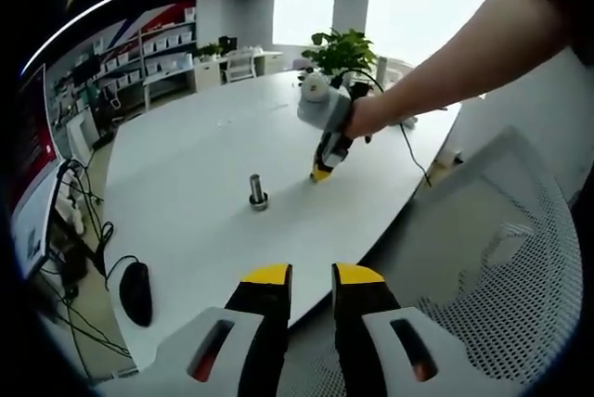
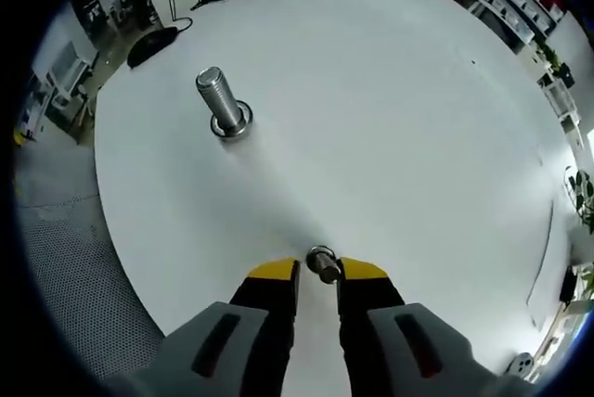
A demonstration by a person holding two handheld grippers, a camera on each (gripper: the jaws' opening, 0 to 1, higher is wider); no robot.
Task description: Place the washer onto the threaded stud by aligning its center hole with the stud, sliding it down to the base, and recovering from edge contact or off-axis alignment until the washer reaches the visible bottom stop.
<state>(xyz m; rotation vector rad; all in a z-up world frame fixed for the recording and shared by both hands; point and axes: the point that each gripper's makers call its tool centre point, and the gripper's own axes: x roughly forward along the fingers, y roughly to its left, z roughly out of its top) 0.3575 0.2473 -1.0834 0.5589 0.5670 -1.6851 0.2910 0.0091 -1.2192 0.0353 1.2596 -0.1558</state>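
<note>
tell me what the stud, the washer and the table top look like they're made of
Threaded stud: looks like bare steel, grey with bright glints along the thread ridges.
Washer, between the right claw tips: also looks metal, silvery and shiny, though too small to tell the finish.
Table: smooth white matte top, probably laminate or painted board; the look leaves that open.
</note>
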